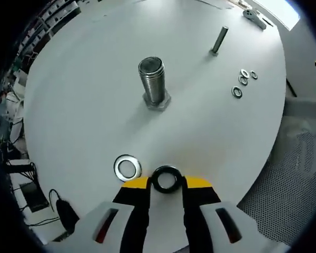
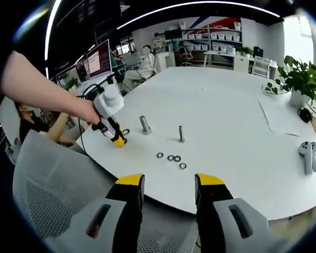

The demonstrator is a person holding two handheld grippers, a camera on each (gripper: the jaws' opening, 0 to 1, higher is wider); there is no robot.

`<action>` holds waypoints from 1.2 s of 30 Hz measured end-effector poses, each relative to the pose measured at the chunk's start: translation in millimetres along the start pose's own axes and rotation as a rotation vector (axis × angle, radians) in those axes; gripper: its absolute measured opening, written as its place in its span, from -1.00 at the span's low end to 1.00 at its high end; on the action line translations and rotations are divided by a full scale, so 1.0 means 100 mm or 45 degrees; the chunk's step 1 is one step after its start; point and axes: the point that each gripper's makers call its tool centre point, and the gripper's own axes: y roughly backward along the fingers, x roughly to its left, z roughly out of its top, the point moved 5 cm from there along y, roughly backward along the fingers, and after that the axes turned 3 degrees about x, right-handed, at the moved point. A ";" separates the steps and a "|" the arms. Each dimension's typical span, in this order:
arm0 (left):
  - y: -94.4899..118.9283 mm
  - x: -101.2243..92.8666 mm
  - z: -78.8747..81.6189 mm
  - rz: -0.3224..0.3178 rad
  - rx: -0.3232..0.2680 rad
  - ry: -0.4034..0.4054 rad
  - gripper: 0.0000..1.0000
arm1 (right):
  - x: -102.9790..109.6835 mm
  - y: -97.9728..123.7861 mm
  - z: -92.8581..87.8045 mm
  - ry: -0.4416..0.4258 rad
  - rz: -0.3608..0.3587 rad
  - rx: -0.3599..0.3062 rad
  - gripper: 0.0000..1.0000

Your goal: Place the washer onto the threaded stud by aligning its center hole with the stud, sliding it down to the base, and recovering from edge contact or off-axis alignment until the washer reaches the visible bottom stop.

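Observation:
A large threaded stud (image 1: 151,79) stands upright on its hex base in the middle of the round white table (image 1: 84,105). My left gripper (image 1: 166,183) is near the table's front edge, its yellow-tipped jaws shut on a dark washer (image 1: 167,170) held flat, well short of the stud. A second, shiny washer (image 1: 127,167) lies on the table just left of the jaws. In the right gripper view a person's hand holds the left gripper (image 2: 117,139) low beside the stud (image 2: 145,124). My right gripper (image 2: 168,184) hangs open off the table's edge, holding nothing.
A thinner bolt (image 1: 219,40) stands behind and right of the stud, with several small washers (image 1: 243,80) near it. A white controller (image 2: 307,154) and paper lie at the table's right side. A mesh chair (image 2: 52,195) sits below the table edge; a potted plant (image 2: 299,78) stands far right.

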 end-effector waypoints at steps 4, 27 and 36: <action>-0.01 0.02 0.01 -0.009 -0.008 -0.032 -0.56 | 0.00 -0.01 0.00 0.006 0.003 0.005 -0.19; 0.00 0.04 0.02 0.014 -0.033 0.009 -0.61 | 0.01 0.00 0.00 0.032 0.002 0.013 -0.21; -0.03 0.08 0.06 0.001 0.017 -0.069 -0.61 | 0.00 -0.02 0.00 0.026 0.007 0.012 -0.21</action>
